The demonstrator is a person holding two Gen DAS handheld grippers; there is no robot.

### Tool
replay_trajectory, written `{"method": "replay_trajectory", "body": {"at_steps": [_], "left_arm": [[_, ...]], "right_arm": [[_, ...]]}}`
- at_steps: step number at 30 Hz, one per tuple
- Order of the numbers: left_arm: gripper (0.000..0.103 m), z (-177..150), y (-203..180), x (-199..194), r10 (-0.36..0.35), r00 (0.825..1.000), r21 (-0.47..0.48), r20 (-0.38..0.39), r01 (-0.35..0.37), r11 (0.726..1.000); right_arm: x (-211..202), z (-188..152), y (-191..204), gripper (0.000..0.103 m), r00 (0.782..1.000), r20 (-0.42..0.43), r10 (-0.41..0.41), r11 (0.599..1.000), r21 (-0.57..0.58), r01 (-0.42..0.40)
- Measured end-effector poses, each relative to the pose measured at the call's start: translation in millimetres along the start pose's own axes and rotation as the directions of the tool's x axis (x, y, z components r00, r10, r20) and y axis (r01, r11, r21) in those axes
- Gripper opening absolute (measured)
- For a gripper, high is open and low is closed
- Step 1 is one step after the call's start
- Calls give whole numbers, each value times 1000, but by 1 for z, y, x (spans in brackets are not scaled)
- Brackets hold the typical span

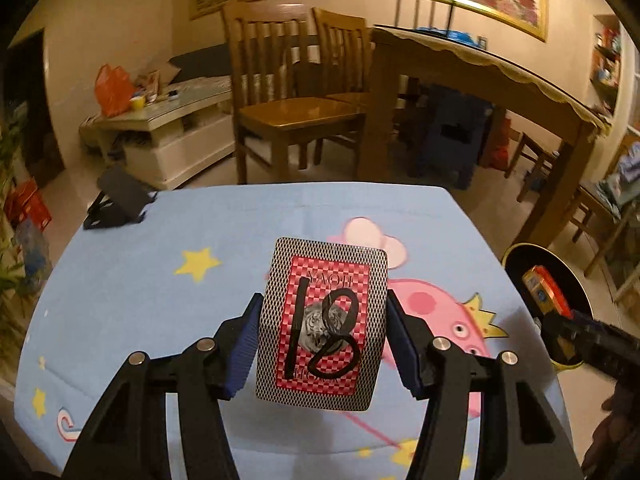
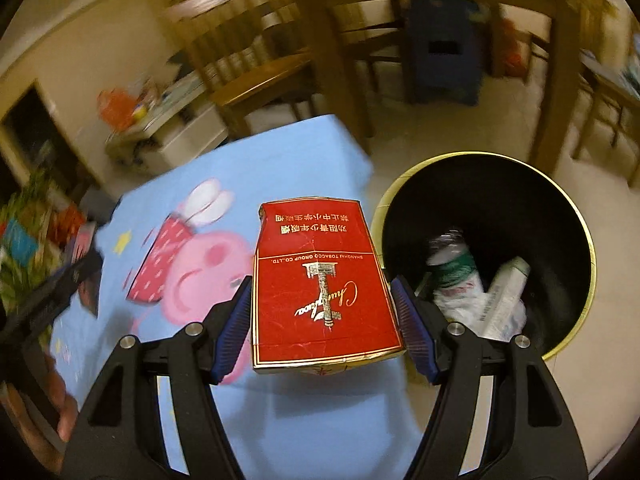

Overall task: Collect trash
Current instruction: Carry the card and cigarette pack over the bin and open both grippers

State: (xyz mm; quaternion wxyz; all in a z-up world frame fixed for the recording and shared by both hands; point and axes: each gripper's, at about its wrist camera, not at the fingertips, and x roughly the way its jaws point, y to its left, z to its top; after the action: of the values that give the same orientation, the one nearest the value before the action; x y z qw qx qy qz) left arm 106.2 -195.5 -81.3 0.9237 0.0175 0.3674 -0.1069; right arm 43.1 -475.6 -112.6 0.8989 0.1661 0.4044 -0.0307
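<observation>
Right gripper [image 2: 322, 312] first: its blue ribbed pads sit against both long sides of a crumpled red cardboard cigarette pack [image 2: 325, 294], pinched across its width and carried above the edge of the blue cartoon-print surface [image 2: 280, 160]. That pack looks light and hollow, its corners already dented, so I judge a firm squeeze would crush it further; holding the side walls near the middle, as here, seems the safest place. Just to its right stands the round black bin with a yellow rim [image 2: 486, 258], with a plastic bottle and wrappers inside. Over on the left gripper [image 1: 322, 344], the pads are closed on the edges of a red-backed playing card marked 18 [image 1: 324, 326], thin, flexible, likely slippery, bowed slightly above the surface.
</observation>
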Motion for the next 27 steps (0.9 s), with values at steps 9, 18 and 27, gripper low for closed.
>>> {"method": "replay_trajectory", "body": {"at_steps": [9, 18, 27], "left_arm": [[57, 3, -37, -1, -40, 998, 84, 47, 36, 996], [57, 2, -51, 3, -52, 998, 115, 47, 46, 992], [57, 0, -55, 7, -58, 998, 128, 36, 53, 990]], "right_arm": [[-56, 24, -31, 67, 942, 258, -214, 977, 37, 211], [-64, 34, -46, 67, 921, 303, -245, 970, 78, 232], [-37, 38, -67, 93, 905, 234, -356, 933, 144, 329]]}}
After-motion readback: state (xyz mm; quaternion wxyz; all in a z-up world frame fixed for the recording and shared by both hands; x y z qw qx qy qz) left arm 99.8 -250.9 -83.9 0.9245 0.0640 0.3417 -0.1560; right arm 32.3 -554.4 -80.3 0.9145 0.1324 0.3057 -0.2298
